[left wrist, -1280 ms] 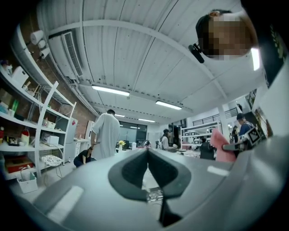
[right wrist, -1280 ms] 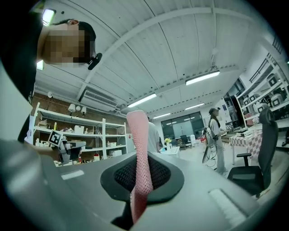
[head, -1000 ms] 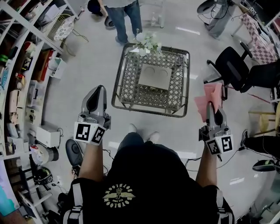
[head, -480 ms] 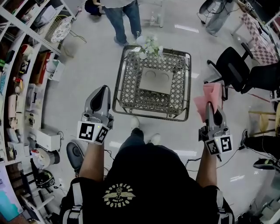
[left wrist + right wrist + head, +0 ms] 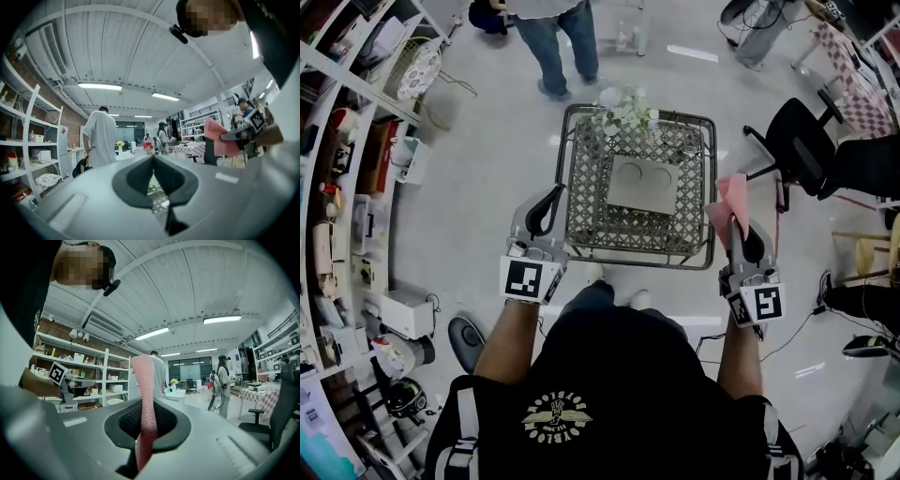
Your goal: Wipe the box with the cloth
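**Left gripper** (image 5: 555, 194): jaws are together and hold nothing. In its own view (image 5: 153, 159) the pads meet at the tip, and only a thin sliver of table lattice shows below them.

**Right gripper** (image 5: 733, 223): jaws are clamped on the pink cloth (image 5: 727, 199). In its own view (image 5: 144, 401) the cloth (image 5: 146, 394) runs up between the pads and stands above them as a narrow strip. This grip is the same as one second ago.

**Change noted:** both grippers have moved inward and forward.
- One second ago the left gripper hung over bare floor, well clear of the table (image 5: 574, 169). Its tip now lies over the table's left rim in the head view.
- The right gripper was out to the right of the table. Its cloth now overlaps the right rim.
- The two grippers are closer together than before and flank the table's near half.

**Box** (image 5: 643, 183): pale and flat, with two round marks on its lid. It sits on the lattice top right of centre, between the two grippers and apart from both. The cloth does not touch it. It has not moved on the table.

**Surroundings:**
- Flowers (image 5: 628, 111) stand at the table's far edge.
- A person (image 5: 553, 33) stands beyond them, higher in the head view than before.
- A black chair (image 5: 797, 141) is to the right.
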